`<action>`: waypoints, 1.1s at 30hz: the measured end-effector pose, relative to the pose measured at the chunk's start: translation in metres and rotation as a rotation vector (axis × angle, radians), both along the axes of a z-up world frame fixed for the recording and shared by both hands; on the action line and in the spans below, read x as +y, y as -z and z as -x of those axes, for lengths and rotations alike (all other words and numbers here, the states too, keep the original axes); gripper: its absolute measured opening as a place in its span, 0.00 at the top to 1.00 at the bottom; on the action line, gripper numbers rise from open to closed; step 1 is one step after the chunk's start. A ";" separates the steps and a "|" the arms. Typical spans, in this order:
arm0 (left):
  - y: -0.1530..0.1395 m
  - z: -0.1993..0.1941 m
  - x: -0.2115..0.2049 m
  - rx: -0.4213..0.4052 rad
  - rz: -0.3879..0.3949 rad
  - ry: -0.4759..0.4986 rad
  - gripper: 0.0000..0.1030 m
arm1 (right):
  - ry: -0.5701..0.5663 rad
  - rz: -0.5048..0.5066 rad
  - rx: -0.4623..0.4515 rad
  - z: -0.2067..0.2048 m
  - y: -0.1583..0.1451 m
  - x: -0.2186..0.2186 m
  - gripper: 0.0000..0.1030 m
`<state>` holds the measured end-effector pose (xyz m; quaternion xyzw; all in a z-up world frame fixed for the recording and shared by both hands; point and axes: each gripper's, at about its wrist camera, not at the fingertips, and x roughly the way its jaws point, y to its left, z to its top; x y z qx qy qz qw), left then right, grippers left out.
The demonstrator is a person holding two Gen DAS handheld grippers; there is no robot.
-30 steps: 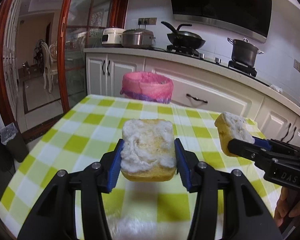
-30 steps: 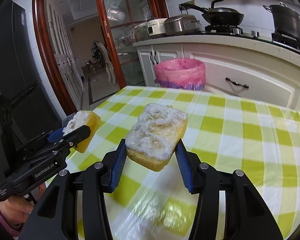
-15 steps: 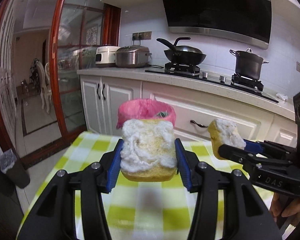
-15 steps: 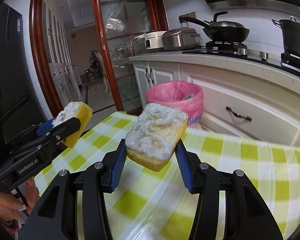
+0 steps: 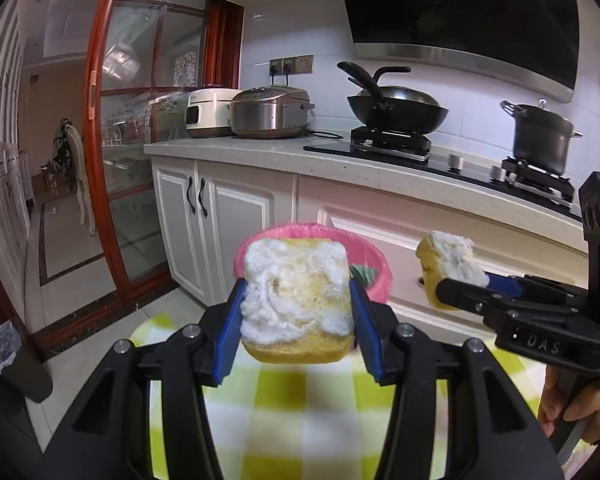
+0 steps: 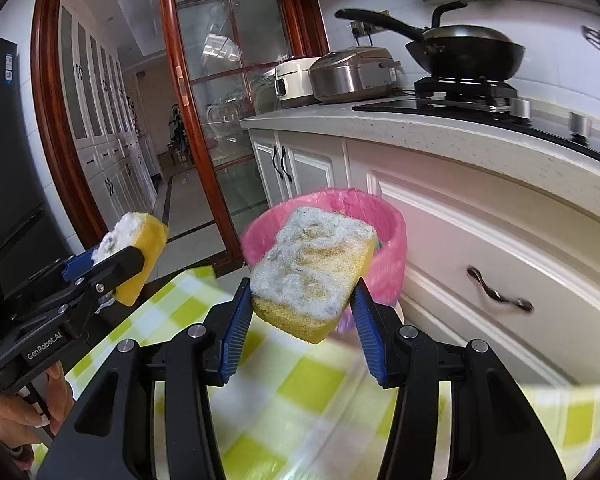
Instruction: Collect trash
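My left gripper [image 5: 296,320] is shut on a yellow sponge [image 5: 296,292] with a worn white scouring face, held in the air. Just behind it stands the pink-lined trash bin [image 5: 374,264], partly hidden by the sponge. My right gripper [image 6: 302,312] is shut on a second, tilted sponge [image 6: 312,272] in front of the same bin [image 6: 392,240]. Each view also shows the other gripper beside it: the right gripper [image 5: 460,284] with its sponge [image 5: 446,264], and the left gripper [image 6: 108,260] with its sponge [image 6: 144,248].
Below the grippers lies a table with a yellow-green checked cloth [image 5: 284,400], its far edge close. White cabinets [image 6: 480,240] and a counter with rice cookers [image 5: 270,112], a wok [image 5: 396,108] and a pot [image 5: 540,136] stand behind the bin. A red-framed glass door [image 5: 100,160] is at the left.
Both grippers have carried their sponges forward across the table toward the pink bin, which now looms right behind them. The grips have not changed.
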<state>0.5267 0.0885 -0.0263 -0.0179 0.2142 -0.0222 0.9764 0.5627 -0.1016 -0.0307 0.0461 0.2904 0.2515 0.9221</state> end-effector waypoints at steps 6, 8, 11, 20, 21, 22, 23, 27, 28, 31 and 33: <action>0.001 -0.083 0.017 0.010 0.056 -0.021 0.52 | -0.012 -0.014 0.003 -0.072 0.011 0.010 0.53; 0.005 -0.102 0.022 0.012 0.055 -0.026 0.52 | -0.006 -0.008 0.007 -0.097 0.016 0.011 0.52; 0.013 -0.131 0.028 0.018 0.050 -0.034 0.52 | 0.000 -0.005 0.017 -0.129 0.023 0.013 0.52; 0.049 -0.187 0.033 0.067 0.038 -0.020 0.50 | -0.039 0.040 0.042 -0.181 0.055 0.032 0.50; 0.052 -0.191 0.033 0.070 0.038 -0.021 0.50 | -0.041 0.042 0.049 -0.186 0.059 0.033 0.49; 0.054 -0.193 0.034 0.072 0.043 -0.021 0.50 | -0.041 0.041 0.052 -0.188 0.061 0.033 0.49; 0.056 -0.196 0.035 0.074 0.049 -0.020 0.48 | -0.041 0.040 0.054 -0.190 0.063 0.033 0.44; 0.061 -0.200 0.041 0.073 0.051 -0.030 0.37 | -0.042 0.027 0.030 -0.193 0.065 0.032 0.27; 0.061 -0.199 0.043 0.073 0.055 -0.034 0.36 | -0.045 0.026 0.031 -0.194 0.066 0.032 0.27; 0.060 -0.193 0.049 0.076 0.061 -0.046 0.34 | -0.045 0.013 0.027 -0.192 0.063 0.028 0.27; 0.055 -0.185 0.053 0.071 0.065 -0.054 0.27 | -0.039 0.004 0.026 -0.185 0.058 0.023 0.27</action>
